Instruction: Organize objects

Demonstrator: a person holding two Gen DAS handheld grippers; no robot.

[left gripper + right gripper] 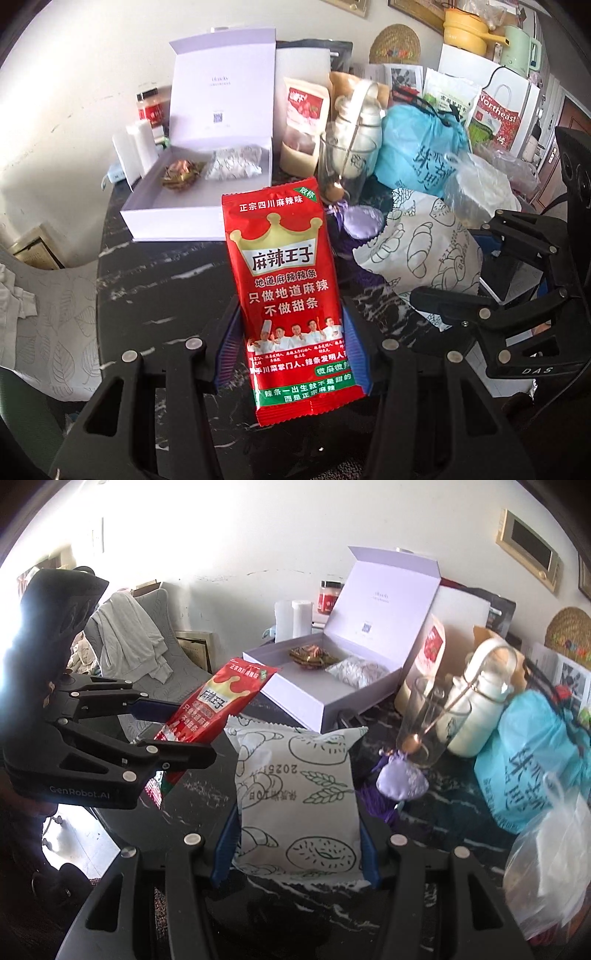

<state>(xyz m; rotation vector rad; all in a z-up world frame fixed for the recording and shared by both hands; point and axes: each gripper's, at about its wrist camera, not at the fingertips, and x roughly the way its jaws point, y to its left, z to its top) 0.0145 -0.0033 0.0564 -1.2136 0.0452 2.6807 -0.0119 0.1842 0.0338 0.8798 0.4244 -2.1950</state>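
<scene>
My left gripper (291, 343) is shut on a red snack packet (288, 280) with a gold crown, held up above the dark marble table (166, 280). My right gripper (295, 842) is shut on a white bread packet (295, 801) printed with croissants. In the right wrist view the left gripper (177, 734) hangs at the left with the red snack packet (218, 705) sticking out toward the box. In the left wrist view the right gripper (461, 295) is at the right with the white bread packet (428, 243). An open white gift box (199, 184) (332, 679) lies beyond, holding two wrapped items.
A glass cup with a spoon (424, 723), a white jar (476, 709), a lilac pouch (402, 779), a blue plastic bag (532, 760) and a clear bag (550, 864) crowd the right of the table. A chair with grey cloth (129, 638) stands at the left.
</scene>
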